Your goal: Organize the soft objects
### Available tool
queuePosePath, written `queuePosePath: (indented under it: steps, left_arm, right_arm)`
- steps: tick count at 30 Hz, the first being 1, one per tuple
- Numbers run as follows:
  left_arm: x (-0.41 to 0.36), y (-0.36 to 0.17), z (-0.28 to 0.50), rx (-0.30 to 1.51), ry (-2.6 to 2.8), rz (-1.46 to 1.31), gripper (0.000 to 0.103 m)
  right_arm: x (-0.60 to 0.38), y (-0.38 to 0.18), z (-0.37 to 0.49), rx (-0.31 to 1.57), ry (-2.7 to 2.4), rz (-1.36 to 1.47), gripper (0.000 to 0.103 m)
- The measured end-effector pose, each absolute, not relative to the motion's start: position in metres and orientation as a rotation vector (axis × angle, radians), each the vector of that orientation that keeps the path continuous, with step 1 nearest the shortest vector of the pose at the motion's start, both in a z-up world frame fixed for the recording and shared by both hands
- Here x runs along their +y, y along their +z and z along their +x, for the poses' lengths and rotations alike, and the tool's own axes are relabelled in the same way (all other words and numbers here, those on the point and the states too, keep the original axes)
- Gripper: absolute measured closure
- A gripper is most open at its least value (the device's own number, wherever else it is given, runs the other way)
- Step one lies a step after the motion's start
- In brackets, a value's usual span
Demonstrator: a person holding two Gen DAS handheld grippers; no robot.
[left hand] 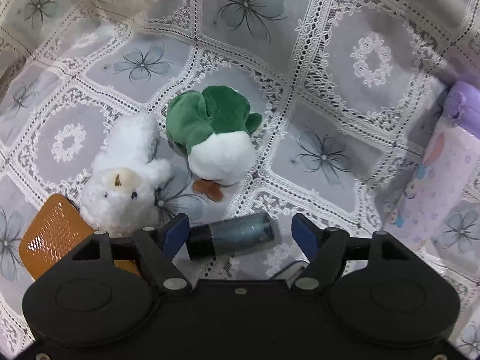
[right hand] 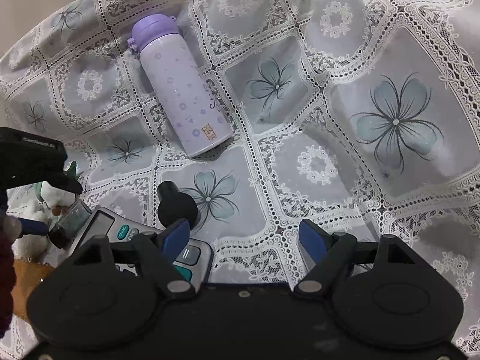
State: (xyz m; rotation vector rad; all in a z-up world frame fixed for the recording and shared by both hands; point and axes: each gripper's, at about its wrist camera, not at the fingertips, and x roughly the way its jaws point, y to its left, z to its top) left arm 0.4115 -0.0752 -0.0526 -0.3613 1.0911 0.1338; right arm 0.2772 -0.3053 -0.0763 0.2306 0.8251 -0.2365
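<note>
A green and white plush duck (left hand: 214, 138) lies on the lace tablecloth in the left wrist view, with a fluffy white plush animal (left hand: 126, 177) touching its left side. My left gripper (left hand: 243, 234) hangs just below them, open, its blue pads apart over a small dark glass bottle (left hand: 237, 235) lying on its side; the pads do not press on it. My right gripper (right hand: 244, 238) is open over bare cloth with nothing between its fingers. At the left edge of the right wrist view the two plush toys (right hand: 54, 195) show partly behind the other gripper.
A lilac thermos bottle (right hand: 180, 90) lies on its side mid-table and shows at the right edge (left hand: 450, 162) of the left view. A calculator (right hand: 141, 240) and a black round-headed object (right hand: 177, 207) lie by the right gripper. An orange mesh pad (left hand: 51, 234) sits lower left.
</note>
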Motion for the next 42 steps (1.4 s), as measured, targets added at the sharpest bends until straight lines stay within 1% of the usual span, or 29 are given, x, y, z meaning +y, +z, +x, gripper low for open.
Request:
queuePosePath:
  steps: [5,12,17,20,22,24,38,41,42]
  left_arm:
    - [-0.074,-0.058,0.416,1.117,0.135,-0.337,0.034]
    - [-0.073,-0.056,0.412,1.122,0.123,-0.350,0.032]
    - [-0.064,-0.059,0.412,1.141,0.156,-0.434,0.031]
    - [-0.063,-0.055,0.408,1.115,0.170,-0.431,0.031]
    - [-0.060,-0.051,0.405,1.099,0.183,-0.451,0.027]
    - [-0.056,-0.049,0.403,1.094,0.202,-0.494,0.018]
    - [-0.066,-0.075,0.418,1.133,0.296,-0.514,0.018]
    - [-0.063,-0.081,0.422,1.146,0.294,-0.507,0.021]
    - [-0.063,-0.083,0.422,1.150,0.292,-0.500,0.025]
  right_arm:
    - [-0.305,-0.077,0.277,0.824,-0.235,0.225,0.024]
    - [-0.301,-0.077,0.279,0.825,-0.225,0.220,0.024]
    - [-0.299,-0.074,0.280,0.818,-0.218,0.213,0.024]
    - [-0.299,-0.072,0.278,0.810,-0.219,0.213,0.024]
    - [-0.300,-0.071,0.278,0.808,-0.218,0.219,0.024]
    - [-0.301,-0.070,0.278,0.805,-0.218,0.222,0.024]
    - [-0.305,-0.067,0.275,0.797,-0.221,0.238,0.023]
    - [-0.306,-0.068,0.275,0.799,-0.223,0.239,0.023]
    - [-0.306,-0.069,0.275,0.800,-0.224,0.239,0.023]
